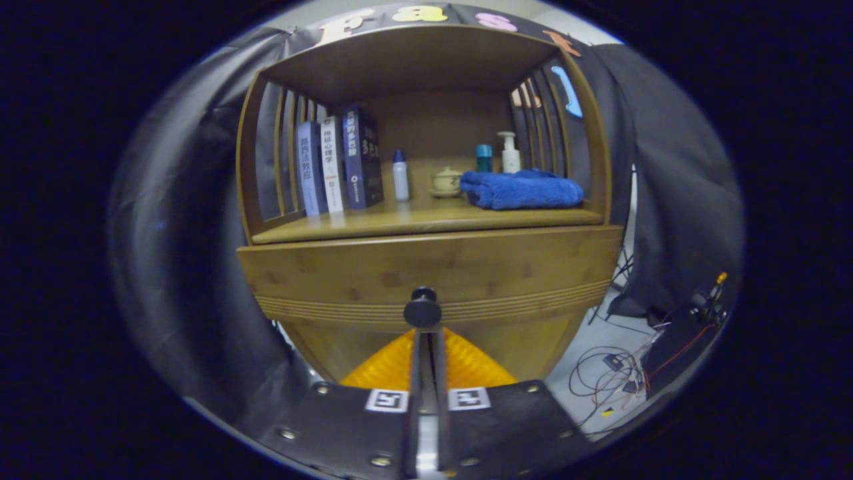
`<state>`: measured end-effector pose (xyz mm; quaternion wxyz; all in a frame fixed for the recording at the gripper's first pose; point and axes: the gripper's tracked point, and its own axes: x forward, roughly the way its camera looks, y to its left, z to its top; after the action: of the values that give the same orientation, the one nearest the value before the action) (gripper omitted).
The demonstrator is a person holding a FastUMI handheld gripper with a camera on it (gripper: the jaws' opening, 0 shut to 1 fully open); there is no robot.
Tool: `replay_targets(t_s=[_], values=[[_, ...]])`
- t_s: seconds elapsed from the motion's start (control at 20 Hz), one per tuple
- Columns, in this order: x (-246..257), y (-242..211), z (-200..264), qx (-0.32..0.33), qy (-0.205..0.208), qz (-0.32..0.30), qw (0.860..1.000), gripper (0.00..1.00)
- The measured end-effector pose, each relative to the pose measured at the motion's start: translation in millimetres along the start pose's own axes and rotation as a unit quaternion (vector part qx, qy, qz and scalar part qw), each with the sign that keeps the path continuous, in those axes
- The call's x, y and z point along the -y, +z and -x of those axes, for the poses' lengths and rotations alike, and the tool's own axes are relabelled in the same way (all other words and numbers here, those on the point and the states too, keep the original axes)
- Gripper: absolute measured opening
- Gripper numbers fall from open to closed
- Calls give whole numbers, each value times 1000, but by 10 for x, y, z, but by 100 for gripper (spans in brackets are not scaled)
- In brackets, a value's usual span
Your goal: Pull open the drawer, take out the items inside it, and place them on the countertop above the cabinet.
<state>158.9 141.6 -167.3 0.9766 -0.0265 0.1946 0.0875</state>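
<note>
Gripper (pixel 426 337) at lower centre of the frame, fingers nearly together with only a thin slit between, tips just below the dark round knob (pixel 422 309); contact with it impossible to judge. Knob set on the closed drawer (pixel 426 277) front at mid-frame. Above, on the countertop (pixel 426 219): books (pixel 338 167), small bottle (pixel 400 175), lidded cup (pixel 446 181), folded blue towel (pixel 521 189).

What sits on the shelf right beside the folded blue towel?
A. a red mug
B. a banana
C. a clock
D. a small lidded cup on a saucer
D: the small lidded cup stands just left of the blue towel on the shelf.
</note>
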Motion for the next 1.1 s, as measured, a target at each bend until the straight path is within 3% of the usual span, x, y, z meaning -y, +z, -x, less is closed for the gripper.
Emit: replay_targets(t_s=[0.2,0.25,0.5,0.6,0.7,0.85,1.1], values=[[-110,32,-332,-8,4,19,1000,63],[-133,60,-403,-6,9,17,1000,64],[-117,121,-749,-6,2,24,1000,64],[-132,51,-924,-11,7,38,999,50],[-86,115,-822,-15,-7,47,999,38],[-114,61,-701,-32,-9,63,997,30],[-71,-108,-222,-49,-32,57,997,30]])
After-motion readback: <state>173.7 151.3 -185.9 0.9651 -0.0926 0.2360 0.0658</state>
